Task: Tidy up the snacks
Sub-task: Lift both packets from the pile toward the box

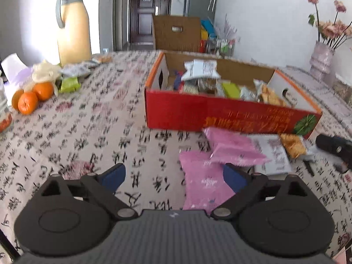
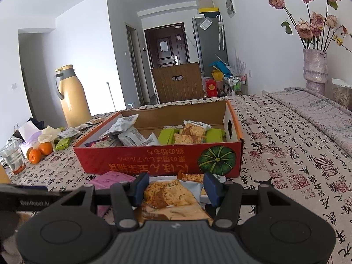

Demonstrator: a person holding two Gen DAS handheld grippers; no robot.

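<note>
An open red cardboard box holds several snack packets. A white packet shows blurred and tilted above them; I cannot tell whether it rests on them. Two pink packets lie on the cloth before the box. My left gripper stands open beside them with nothing between its fingers; its right fingertip overlaps a pink packet in the picture. In front of the box, my right gripper is shut on a cracker packet.
A yellow thermos jug, oranges and green packets sit at the left. A glass is nearer. A flower vase stands far right, and a chair back rises behind the table.
</note>
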